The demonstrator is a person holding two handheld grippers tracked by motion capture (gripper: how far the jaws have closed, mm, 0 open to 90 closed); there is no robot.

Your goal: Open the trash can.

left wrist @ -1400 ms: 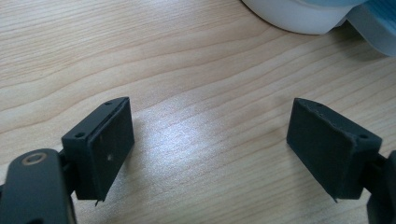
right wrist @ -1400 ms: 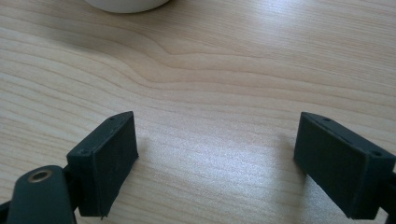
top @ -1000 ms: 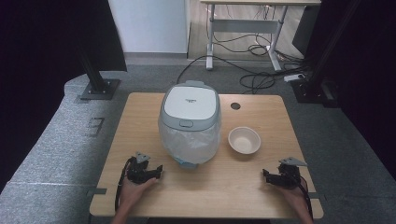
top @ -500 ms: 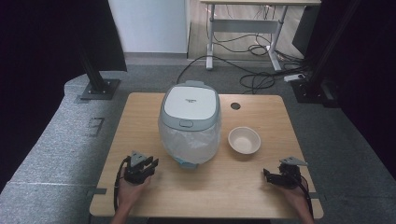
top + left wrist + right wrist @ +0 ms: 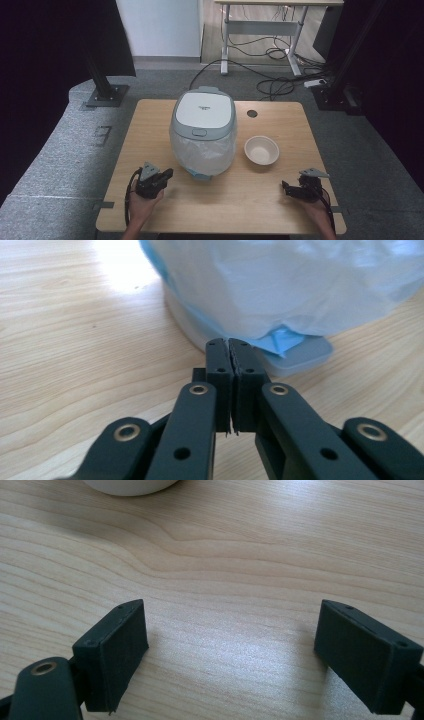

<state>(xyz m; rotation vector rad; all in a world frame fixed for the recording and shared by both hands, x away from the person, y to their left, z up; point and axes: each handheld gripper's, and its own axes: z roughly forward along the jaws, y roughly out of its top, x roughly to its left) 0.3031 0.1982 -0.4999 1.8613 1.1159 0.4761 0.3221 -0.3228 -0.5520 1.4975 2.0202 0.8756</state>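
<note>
A white and grey rice cooker [image 5: 202,115] stands mid-table with its lid down, its lower body wrapped in a thin clear plastic bag [image 5: 280,285]. An empty white bowl [image 5: 261,150] sits to its right. My left gripper [image 5: 168,173] rests on the table at the front left, shut with nothing in it. Its tips [image 5: 230,345] point at the cooker's blue-grey base tab [image 5: 305,352] from close by. My right gripper [image 5: 284,186] lies at the front right, open over bare wood [image 5: 230,645]. The bowl's rim [image 5: 130,485] shows just ahead of it.
The wooden table [image 5: 150,125] has a round cable hole [image 5: 252,113] at the back right. Beyond the table are grey floor mats, a black stand base [image 5: 106,95] and a desk frame with cables [image 5: 280,55].
My left gripper has shifted slightly and turned a little toward the cooker's base. The right gripper has stayed where it was.
</note>
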